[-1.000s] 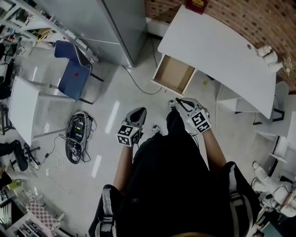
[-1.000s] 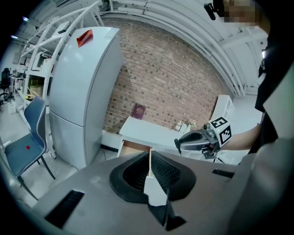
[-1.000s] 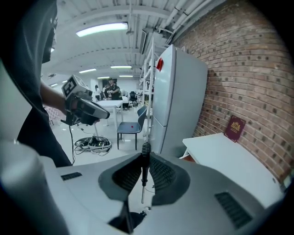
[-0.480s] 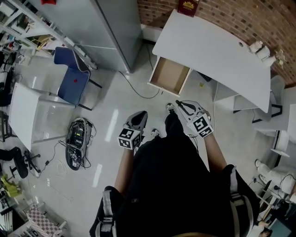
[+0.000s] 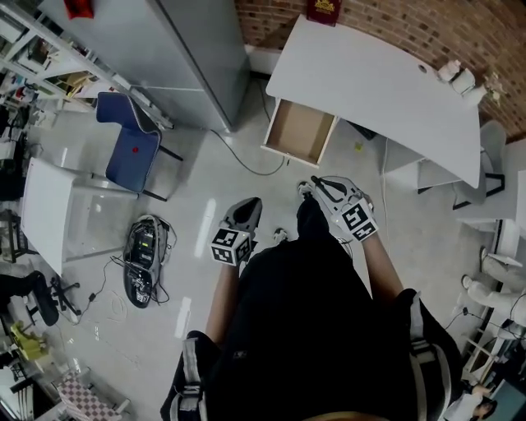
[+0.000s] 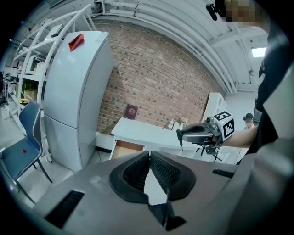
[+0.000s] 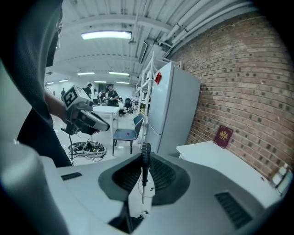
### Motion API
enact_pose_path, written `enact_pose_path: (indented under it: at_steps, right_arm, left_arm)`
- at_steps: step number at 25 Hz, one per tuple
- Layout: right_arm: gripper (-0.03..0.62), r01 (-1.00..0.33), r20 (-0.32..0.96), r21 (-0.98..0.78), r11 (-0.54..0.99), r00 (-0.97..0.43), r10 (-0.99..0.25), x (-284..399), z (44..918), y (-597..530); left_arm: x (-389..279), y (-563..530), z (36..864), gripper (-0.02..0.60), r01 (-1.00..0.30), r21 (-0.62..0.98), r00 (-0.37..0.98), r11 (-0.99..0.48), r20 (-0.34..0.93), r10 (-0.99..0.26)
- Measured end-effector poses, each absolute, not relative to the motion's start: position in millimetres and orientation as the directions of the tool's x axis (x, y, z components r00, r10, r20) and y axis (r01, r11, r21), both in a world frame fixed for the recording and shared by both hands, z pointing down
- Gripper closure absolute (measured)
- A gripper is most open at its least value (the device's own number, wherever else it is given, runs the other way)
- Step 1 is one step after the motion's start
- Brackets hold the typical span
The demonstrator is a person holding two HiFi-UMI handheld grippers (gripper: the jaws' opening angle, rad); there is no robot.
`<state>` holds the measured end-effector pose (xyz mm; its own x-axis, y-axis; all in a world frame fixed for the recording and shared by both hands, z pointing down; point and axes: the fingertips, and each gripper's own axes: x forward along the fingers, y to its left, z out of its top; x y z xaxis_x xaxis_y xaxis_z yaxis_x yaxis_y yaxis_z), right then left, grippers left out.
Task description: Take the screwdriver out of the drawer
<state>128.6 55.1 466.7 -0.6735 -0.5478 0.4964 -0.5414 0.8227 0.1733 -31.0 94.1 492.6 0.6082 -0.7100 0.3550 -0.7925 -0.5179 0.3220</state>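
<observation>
The wooden drawer (image 5: 300, 131) stands pulled out from the white desk (image 5: 378, 82); its inside looks bare. My right gripper (image 5: 319, 185) is held in front of the body, away from the drawer, shut on a black-handled screwdriver (image 7: 145, 158) that stands upright between the pads, thin shaft pointing down. In the left gripper view the right gripper (image 6: 183, 134) shows with the screwdriver (image 6: 180, 140) at its tips. My left gripper (image 5: 248, 204) hangs beside it at the left, jaws together on nothing (image 6: 148, 158).
A tall grey fridge (image 5: 189, 57) stands left of the desk. A blue chair (image 5: 127, 148), a white table (image 5: 45, 205) and a bag of gear with cables (image 5: 141, 255) lie at the left. A cable (image 5: 246, 160) runs across the floor near the drawer. A red book (image 5: 322, 10) sits on the desk.
Both grippers keep nearly the same pose. The view has shifted a little, so desk and drawer sit slightly higher in the picture.
</observation>
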Motion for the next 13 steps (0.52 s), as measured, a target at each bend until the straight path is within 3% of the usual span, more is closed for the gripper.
enact_pose_path:
  at_steps: [13]
  right_arm:
    - [0.487,-0.543,0.512,0.172,0.822,-0.663,-0.546,132.8,471.6,49.6]
  left_arm:
    - [-33.8,89.2,488.3,0.558,-0.791,0.318,0.61,-0.522,0.352,-0.71]
